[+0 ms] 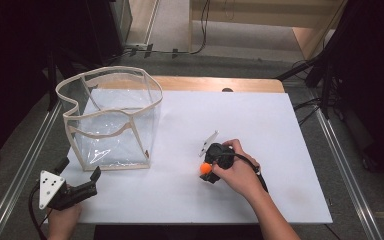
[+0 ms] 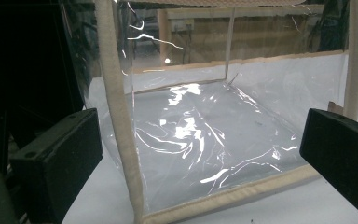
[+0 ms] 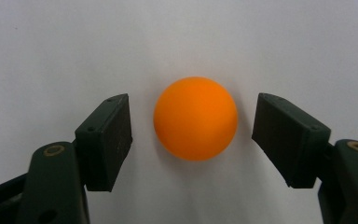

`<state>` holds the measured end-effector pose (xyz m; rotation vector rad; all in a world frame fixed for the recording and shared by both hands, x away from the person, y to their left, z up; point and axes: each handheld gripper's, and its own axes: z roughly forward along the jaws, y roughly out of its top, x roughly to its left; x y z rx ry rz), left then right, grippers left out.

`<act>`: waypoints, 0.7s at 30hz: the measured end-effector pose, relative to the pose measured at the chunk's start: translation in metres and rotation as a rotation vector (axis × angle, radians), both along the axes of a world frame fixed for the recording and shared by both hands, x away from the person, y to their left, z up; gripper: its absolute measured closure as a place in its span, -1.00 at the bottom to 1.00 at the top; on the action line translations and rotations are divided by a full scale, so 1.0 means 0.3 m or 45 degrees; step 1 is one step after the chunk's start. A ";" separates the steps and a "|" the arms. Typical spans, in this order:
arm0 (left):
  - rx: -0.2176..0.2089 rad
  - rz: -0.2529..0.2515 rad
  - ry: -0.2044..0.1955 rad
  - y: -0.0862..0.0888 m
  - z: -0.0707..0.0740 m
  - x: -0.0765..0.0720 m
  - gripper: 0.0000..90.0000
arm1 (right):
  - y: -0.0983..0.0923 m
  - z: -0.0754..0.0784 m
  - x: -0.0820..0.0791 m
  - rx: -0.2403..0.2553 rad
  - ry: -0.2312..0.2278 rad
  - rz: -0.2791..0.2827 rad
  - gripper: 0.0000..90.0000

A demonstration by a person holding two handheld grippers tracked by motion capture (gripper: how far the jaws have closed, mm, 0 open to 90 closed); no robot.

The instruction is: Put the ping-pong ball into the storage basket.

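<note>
Orange ball point(image 3: 196, 118) on white sheet point(image 1: 260, 125), sitting between the two black fingers point(image 3: 107, 140) of the right gripper point(image 1: 211, 167). Jaws apart; narrow strip of sheet visible on each side of the ball, so neither pad touching it. Ball slightly nearer the left-hand pad in the right gripper view. Seen from the high view as a small orange spot point(image 1: 206, 168) at the tip of the right gripper, person's right hand point(image 1: 237, 172) wrapped around the gripper body, cable trailing back along the forearm.

Clear plastic bag point(image 1: 111, 120) with cream fabric edging, standing open and upright on the sheet, well apart from the ball and from the right gripper. Rim wavy, walls glossy with reflections; nothing seen inside.

Left gripper point(image 1: 80, 182) near the front left corner of the sheet, held by the left hand point(image 1: 64, 220), grey three-cornered plate point(image 1: 50, 186) on top. Jaws wide apart, gripping nothing. In the left gripper view, bag point(image 2: 200, 135) straight ahead of the fingers point(image 2: 60, 158), cream corner seam rising just beyond the left-hand finger, bottom edge strip running across between the two. Contact between fingers and bag: cannot tell, looks just short.

Wooden table point(image 1: 215, 83) edge showing beyond the far side of the sheet.
</note>
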<state>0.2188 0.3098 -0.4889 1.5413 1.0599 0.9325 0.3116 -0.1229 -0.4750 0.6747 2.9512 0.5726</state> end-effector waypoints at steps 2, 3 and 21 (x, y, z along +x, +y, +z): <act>-0.002 0.000 0.002 0.000 0.000 0.000 -1.00 | 0.003 -0.001 0.002 -0.012 0.004 -0.017 -0.30; -0.001 0.000 0.003 0.001 0.000 -0.001 -1.00 | 0.003 -0.002 0.004 -0.011 0.000 -0.019 -0.29; 0.001 0.001 0.000 -0.001 0.000 -0.001 -1.00 | 0.013 -0.025 0.021 -0.037 0.058 -0.020 0.00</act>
